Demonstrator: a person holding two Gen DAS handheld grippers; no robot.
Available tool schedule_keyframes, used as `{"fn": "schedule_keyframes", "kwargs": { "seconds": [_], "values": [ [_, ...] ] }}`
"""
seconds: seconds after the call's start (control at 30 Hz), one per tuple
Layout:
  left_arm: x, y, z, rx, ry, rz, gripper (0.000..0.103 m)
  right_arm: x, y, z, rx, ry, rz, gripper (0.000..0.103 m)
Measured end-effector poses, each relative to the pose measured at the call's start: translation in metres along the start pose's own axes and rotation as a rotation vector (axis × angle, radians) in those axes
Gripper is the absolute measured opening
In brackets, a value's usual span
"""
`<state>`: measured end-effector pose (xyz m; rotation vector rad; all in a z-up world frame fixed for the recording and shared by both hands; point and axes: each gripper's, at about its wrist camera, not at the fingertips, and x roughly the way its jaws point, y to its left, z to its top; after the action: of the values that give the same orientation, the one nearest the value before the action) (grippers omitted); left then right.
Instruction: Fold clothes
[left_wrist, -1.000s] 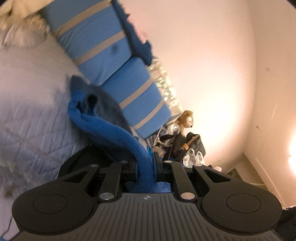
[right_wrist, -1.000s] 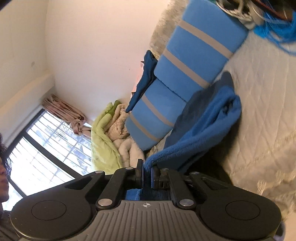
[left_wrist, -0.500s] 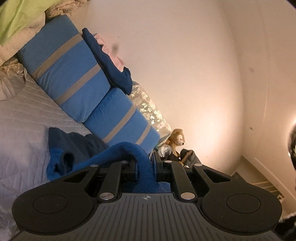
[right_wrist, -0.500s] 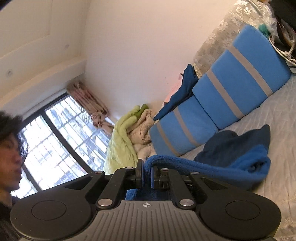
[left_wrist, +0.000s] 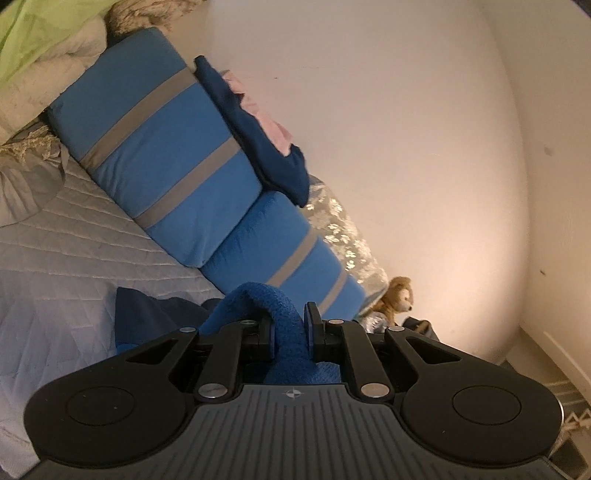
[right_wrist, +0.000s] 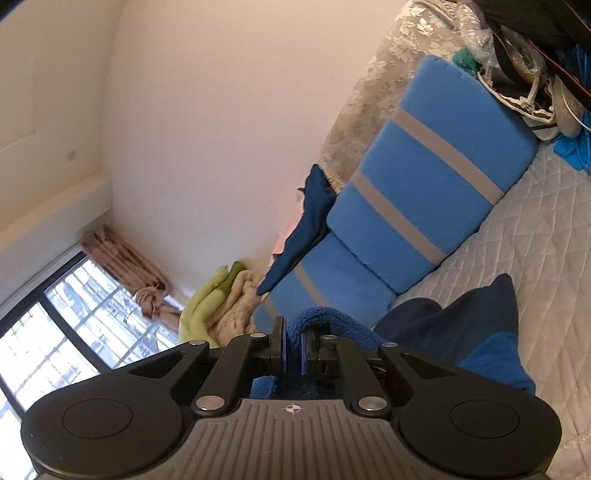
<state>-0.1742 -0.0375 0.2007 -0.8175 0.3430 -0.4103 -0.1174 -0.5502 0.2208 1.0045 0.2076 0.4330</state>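
A blue fleece garment (left_wrist: 266, 302) with a darker navy part (left_wrist: 147, 314) lies partly on the quilted bed (left_wrist: 55, 280). My left gripper (left_wrist: 290, 326) is shut on a bunched edge of the fleece, which arches up over the fingers. My right gripper (right_wrist: 292, 349) is shut on another edge of the same garment (right_wrist: 325, 321). In the right wrist view the rest of it, navy (right_wrist: 480, 310) and bright blue (right_wrist: 495, 362), trails down onto the bed (right_wrist: 535, 229). Most of the garment is hidden below both grippers.
Two blue cushions with grey stripes (left_wrist: 159, 147) (right_wrist: 428, 192) lean at the back of the bed, with a navy cloth (left_wrist: 258, 140) draped over them. Green and cream bedding (right_wrist: 218, 302) is piled by the window (right_wrist: 66, 325). A plush toy (left_wrist: 397, 295) and bags sit at the bed's end.
Both grippers have risen and tilted up with the fleece still clamped. The views now show more wall and less bed, and the garment hangs lower in frame.
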Motion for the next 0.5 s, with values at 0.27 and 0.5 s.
{"fn": "schedule_keyframes", "kwargs": {
  "seconds": [0.27, 0.5],
  "values": [
    [0.027, 0.010, 0.015, -0.014, 0.018, 0.031, 0.014, 0.025, -0.016, 0.013, 0.035, -0.016, -0.037, 0.009],
    [0.059, 0.017, 0.026, 0.001, 0.048, 0.047, 0.014, 0.046, -0.033, 0.025, 0.050, -0.033, -0.107, 0.009]
  ]
}}
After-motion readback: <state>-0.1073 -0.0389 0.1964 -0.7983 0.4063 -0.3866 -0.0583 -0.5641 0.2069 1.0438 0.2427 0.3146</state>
